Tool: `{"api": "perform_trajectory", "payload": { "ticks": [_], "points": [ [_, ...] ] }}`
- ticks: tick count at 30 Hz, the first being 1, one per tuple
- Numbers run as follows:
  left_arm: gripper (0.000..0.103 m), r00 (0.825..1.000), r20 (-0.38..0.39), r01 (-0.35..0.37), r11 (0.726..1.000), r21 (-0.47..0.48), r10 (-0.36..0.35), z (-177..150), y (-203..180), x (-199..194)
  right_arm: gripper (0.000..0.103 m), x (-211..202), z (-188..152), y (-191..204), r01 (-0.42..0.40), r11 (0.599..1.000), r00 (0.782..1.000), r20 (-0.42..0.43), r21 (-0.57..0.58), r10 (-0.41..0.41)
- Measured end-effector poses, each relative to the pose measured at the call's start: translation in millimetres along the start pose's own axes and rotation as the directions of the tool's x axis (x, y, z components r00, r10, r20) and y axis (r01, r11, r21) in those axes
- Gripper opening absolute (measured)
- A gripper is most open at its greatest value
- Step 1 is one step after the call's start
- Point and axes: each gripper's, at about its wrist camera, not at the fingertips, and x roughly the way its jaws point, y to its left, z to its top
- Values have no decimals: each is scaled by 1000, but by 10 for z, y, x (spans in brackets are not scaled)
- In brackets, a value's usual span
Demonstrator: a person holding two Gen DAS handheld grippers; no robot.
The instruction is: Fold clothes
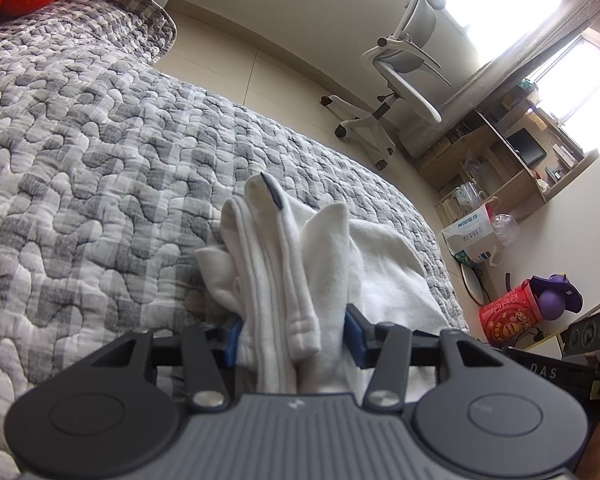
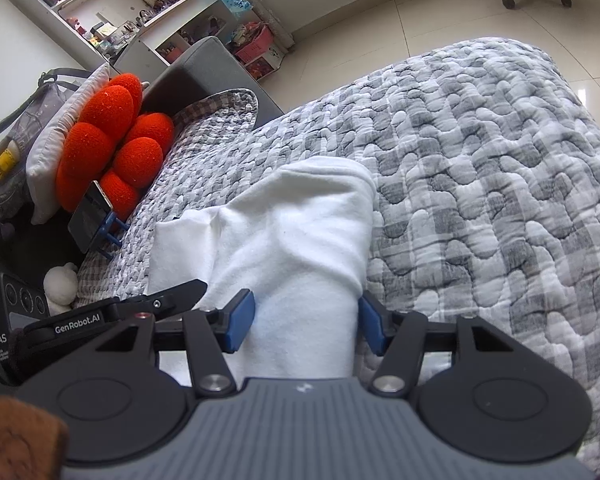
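Observation:
A white garment (image 1: pixel 388 264) lies bunched on the grey checked quilt (image 1: pixel 80 160). In the left wrist view, folded layers with a small dark tag (image 1: pixel 272 196) rise between the blue pads of my left gripper (image 1: pixel 294 334), which press on the cloth from both sides. The right wrist view shows the same white garment (image 2: pixel 300 216) as a thick roll running forward from my right gripper (image 2: pixel 306 324), whose blue pads close on its near end. At the left edge of that view, the other gripper's black finger (image 2: pixel 176 292) rests beside the cloth.
The quilt (image 2: pixel 500 200) spreads wide to the right. An orange cushion (image 2: pixel 116 140), a pillow and a phone on a blue stand (image 2: pixel 92 220) sit at the bed's left. A white office chair (image 1: pixel 400 72), wooden shelves and a red tin (image 1: pixel 508 316) stand on the floor.

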Motion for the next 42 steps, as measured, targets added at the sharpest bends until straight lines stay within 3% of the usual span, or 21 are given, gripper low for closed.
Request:
{"api": "perform_trajectory", "payload": {
  "ticks": [7, 16, 22, 27, 34, 42],
  "points": [
    [51, 1000, 10, -5, 1000, 9, 5, -22, -15, -5, 63, 8, -6, 1, -6, 1000, 1000, 1, 1, 6],
    [52, 1000, 15, 1, 1000, 8, -1, -32, -4, -6, 88, 66, -26, 126, -15, 999, 1000, 3, -33, 15],
    [52, 1000, 15, 6, 1000, 3, -6, -35, 9, -14, 90, 68, -36, 145, -1, 1000, 1000, 13, -19, 1],
    [54, 1000, 17, 5, 1000, 0, -5, -42, 11, -19, 89, 91, -106, 261, 58, 996, 998, 41, -71, -55],
    [54, 1000, 27, 11, 1000, -21, -11, -66, 46, -26, 85, 51, -82, 149, 45, 998, 997, 62, 47, -48],
    [53, 999, 23, 27, 996, -79, -26, -62, 116, -45, 58, -15, -73, 167, 97, 993, 993, 64, 69, -102]
  ]
}}
